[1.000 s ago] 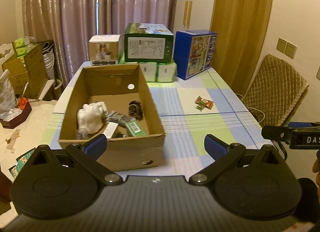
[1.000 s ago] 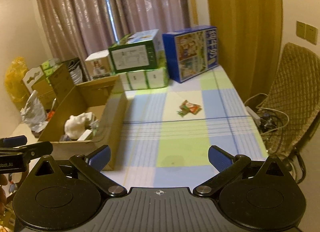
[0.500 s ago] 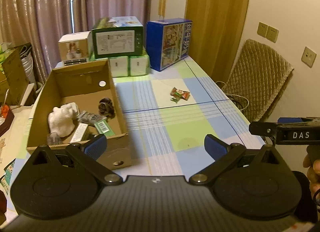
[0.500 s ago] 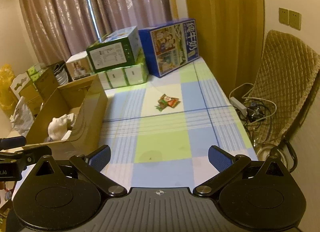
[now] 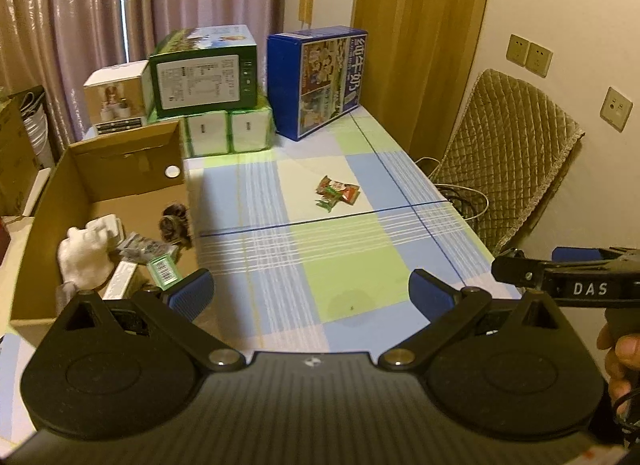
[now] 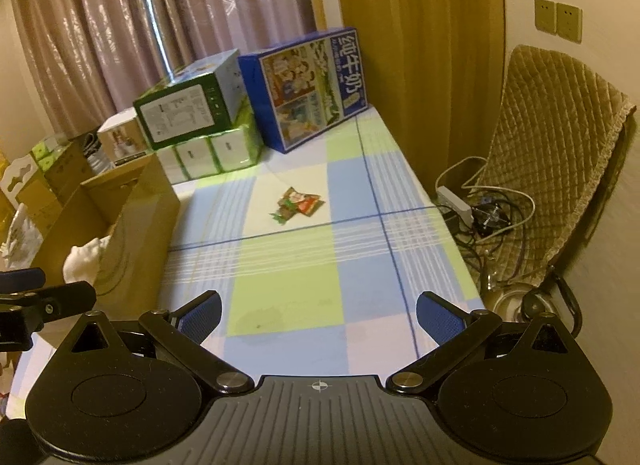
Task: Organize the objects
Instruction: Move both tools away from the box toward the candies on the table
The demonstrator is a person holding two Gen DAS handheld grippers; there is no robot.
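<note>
On the checked desk [image 5: 352,265], a snack packet [image 5: 337,193] is lying w/ nothing touching it, right of the cardboard box [image 5: 44,201]. Left hand-held gripper [image 5: 310,293] & right hand-held gripper [image 6: 318,315] are both hovering spread wide, holding nothing.

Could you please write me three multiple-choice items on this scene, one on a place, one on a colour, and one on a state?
1. Where do the snack packets lie?
A. inside the cardboard box
B. on the checked tablecloth, right of the cardboard box
C. on the chair

2. What colour is the tall milk carton case at the far end of the table?
A. blue
B. red
C. white

3. How does the right gripper stand?
A. shut on a packet
B. shut and empty
C. open and empty

Answers:
1 B, the packets rest on a white square of the tablecloth, apart from the cardboard box.
2 A, its sides are blue.
3 C, its fingers are spread with only cloth between them.
</note>
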